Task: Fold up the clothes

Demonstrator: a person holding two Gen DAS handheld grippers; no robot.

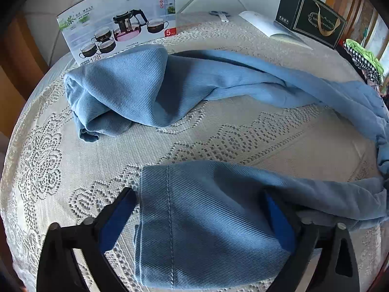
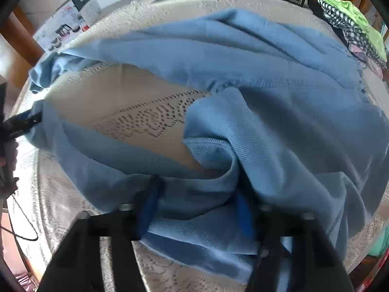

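A pair of light blue trousers [image 1: 184,85] lies spread on the lace tablecloth [image 1: 243,131]. One leg runs along the far side, its end bunched at the far left. The other leg end [image 1: 206,219] lies flat between the fingers of my left gripper [image 1: 199,219], which is open around it. In the right wrist view the trousers' waist part [image 2: 267,102] lies crumpled. My right gripper [image 2: 197,206] has its fingers wide apart, with a fold of the blue fabric [image 2: 194,194] between them. The left gripper [image 2: 22,121] shows at the left edge there.
A tea-set box [image 1: 116,26] stands at the far left of the table. A dark box [image 1: 313,17] and a white booklet [image 1: 267,24] are at the far right. Scissors [image 1: 221,14] lie near the wall. A pile of other clothes [image 2: 352,24] sits at the right edge.
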